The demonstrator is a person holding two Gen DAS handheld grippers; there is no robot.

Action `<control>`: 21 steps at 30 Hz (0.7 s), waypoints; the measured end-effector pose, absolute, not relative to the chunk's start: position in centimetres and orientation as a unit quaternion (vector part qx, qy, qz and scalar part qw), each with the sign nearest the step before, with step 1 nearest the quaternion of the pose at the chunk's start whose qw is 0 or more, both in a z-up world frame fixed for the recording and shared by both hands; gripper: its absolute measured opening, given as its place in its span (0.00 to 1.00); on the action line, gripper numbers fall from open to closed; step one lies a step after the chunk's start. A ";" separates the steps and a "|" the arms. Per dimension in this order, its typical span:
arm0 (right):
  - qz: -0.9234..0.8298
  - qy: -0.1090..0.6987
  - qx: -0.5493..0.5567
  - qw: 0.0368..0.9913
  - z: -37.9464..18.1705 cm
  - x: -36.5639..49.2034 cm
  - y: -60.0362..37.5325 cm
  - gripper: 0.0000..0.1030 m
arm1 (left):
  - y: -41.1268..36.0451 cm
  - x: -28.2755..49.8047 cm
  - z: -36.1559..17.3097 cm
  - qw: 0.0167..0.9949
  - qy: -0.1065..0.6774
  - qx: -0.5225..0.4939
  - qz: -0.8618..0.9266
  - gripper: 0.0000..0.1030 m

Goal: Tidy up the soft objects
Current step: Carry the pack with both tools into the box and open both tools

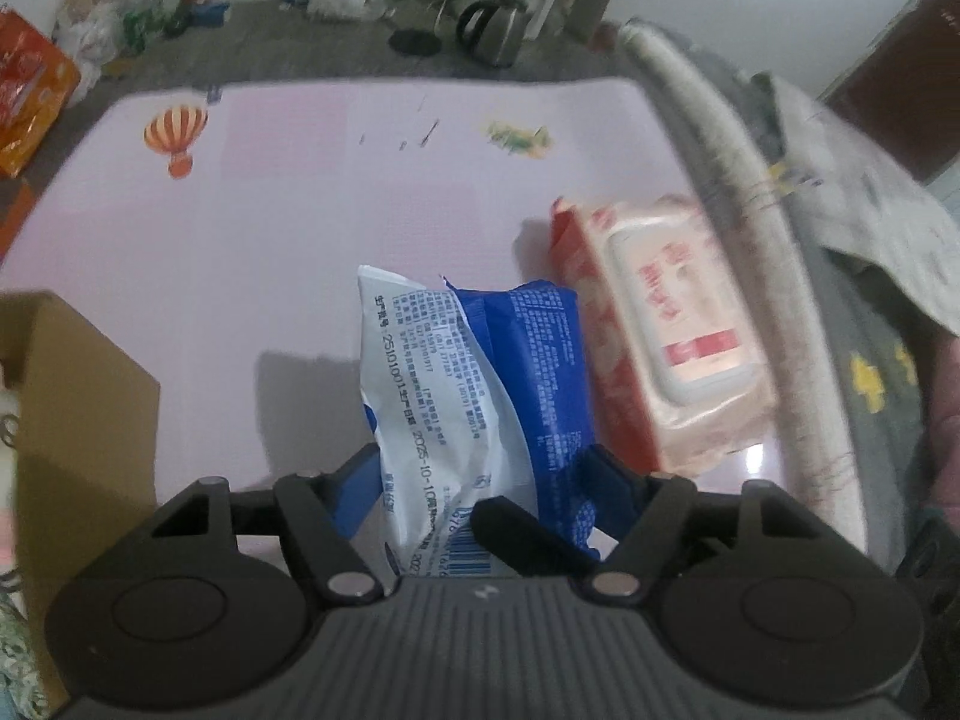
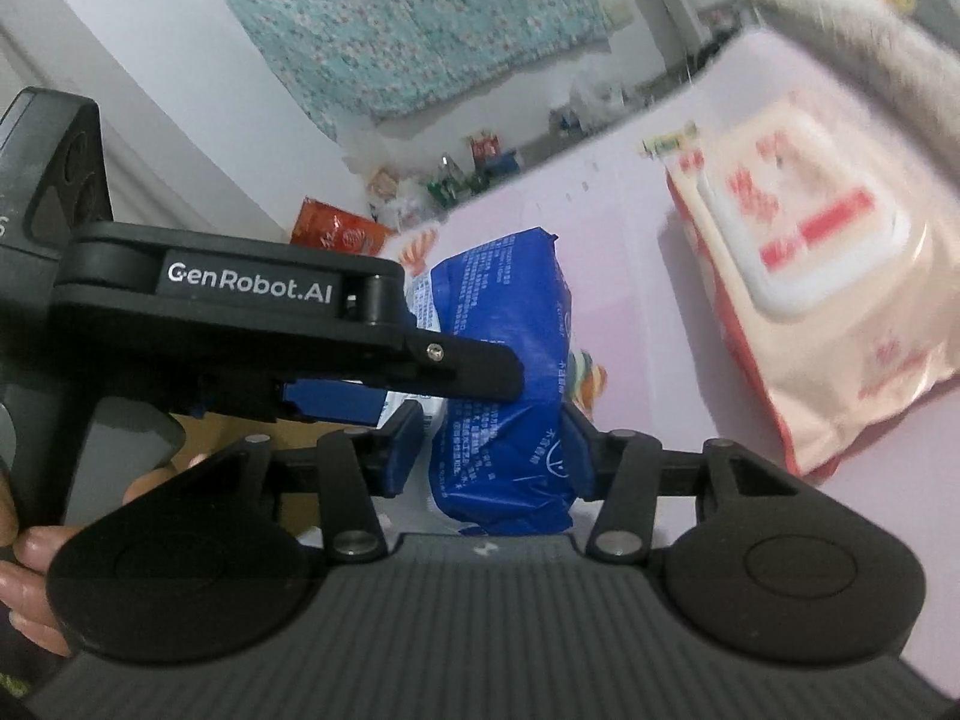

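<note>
Blue-and-white pack: crinkly soft packet is hanging just above the pink mat, held by both grippers at its near end.
Left gripper: left gripper is pinching the pack across its width, jaws partly spread to fit it.
Right gripper: right gripper is squeezing the blue side of the same pack, jaws drawn in against the wrapper.
Slip risk: slick film is likely sliding between the pads if either squeeze is easing; the far end is drooping free, so it may be swinging and twisting out.
Collision risk: the two tools are crowding each other, the left one lying across the right view, so they may be knocking together.
Box: cardboard box is standing near on the left, probably the destination; the loose end may be catching its rim.
Wipes pack: pink wipes pack is lying just beside, still on the mat.
Surface: pink mat with a balloon print is covering the floor.
Room: kettle, bags and clutter are sitting along the far wall.
</note>
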State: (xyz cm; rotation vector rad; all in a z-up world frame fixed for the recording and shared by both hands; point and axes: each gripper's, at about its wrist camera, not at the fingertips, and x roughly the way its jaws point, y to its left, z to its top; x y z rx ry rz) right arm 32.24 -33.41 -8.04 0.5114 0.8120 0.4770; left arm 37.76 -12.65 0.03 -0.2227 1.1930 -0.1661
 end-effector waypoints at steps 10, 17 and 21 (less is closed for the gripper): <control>0.229 0.322 0.221 0.892 0.2 29.1 -33.1 0.46 | -11.3 33.1 7.4 0.855 0.491 -0.121 -0.114 0.69; 0.240 0.300 0.220 0.897 4.3 23.9 -31.4 0.46 | -9.0 27.6 11.0 0.863 0.471 -0.134 -0.122 0.68; 0.257 0.296 0.220 0.893 5.8 20.3 -29.4 0.46 | -6.8 23.5 12.4 0.865 0.467 -0.140 -0.118 0.67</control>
